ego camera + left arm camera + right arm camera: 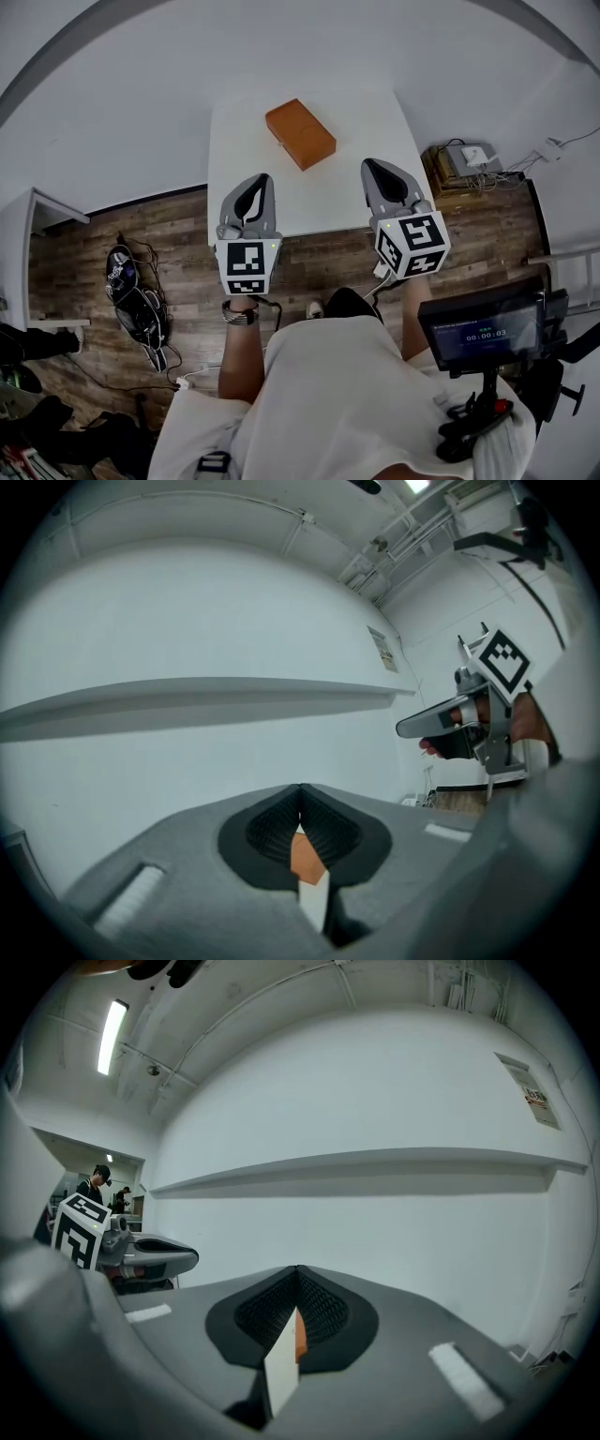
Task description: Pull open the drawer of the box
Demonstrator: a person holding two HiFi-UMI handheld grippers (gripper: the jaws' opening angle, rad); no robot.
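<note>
An orange flat box point(300, 133) lies near the middle of a small white table point(234, 131), turned at an angle. My left gripper point(253, 186) hovers over the table's near left edge with its jaws shut and nothing between them. My right gripper point(382, 172) hangs over the near right edge, also shut and empty. Both are short of the box. A sliver of the orange box point(305, 853) shows through the slit below the left jaws, and the box point(298, 1337) peeks beside the right jaws too. The box's drawer cannot be made out.
Wooden floor surrounds the table. A bag and cables point(131, 295) lie on the floor at the left, a crate with devices point(464, 164) stands at the right. A screen on a stand point(483, 333) sits by the person's right side. A white wall is behind the table.
</note>
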